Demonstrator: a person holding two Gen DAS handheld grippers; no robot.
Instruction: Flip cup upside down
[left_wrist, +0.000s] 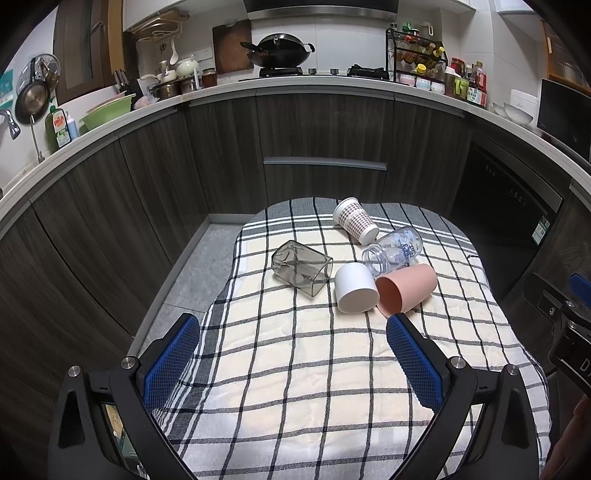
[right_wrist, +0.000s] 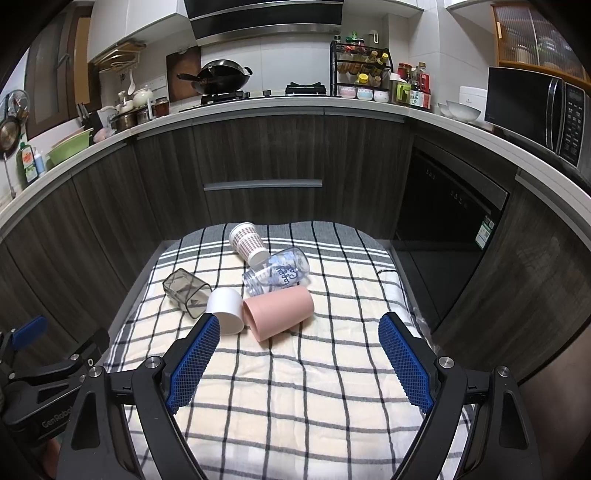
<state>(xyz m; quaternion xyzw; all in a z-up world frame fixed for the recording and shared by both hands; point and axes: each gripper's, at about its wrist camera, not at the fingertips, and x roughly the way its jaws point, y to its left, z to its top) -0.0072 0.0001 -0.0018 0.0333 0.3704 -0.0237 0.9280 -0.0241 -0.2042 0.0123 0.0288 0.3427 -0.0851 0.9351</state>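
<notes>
Several cups lie on their sides on a checked cloth (left_wrist: 295, 369) over a small table. A smoky square glass (left_wrist: 301, 267) (right_wrist: 186, 291) lies at the left. A white cup (left_wrist: 354, 290) (right_wrist: 225, 310) lies beside a pink cup (left_wrist: 406, 290) (right_wrist: 279, 312). A clear printed glass jar (left_wrist: 393, 251) (right_wrist: 277, 275) and a patterned paper cup (left_wrist: 354, 219) (right_wrist: 247, 243) lie behind them. My left gripper (left_wrist: 293, 325) is open and empty, short of the cups. My right gripper (right_wrist: 299, 325) is open and empty, just short of the pink cup.
Dark kitchen cabinets (left_wrist: 321, 147) and a white counter with a wok (left_wrist: 279, 50) curve round behind the table. A black oven (right_wrist: 447, 206) stands at the right. The grey floor (left_wrist: 192, 273) shows left of the table. The other gripper shows at each view's edge (left_wrist: 569, 317) (right_wrist: 40, 365).
</notes>
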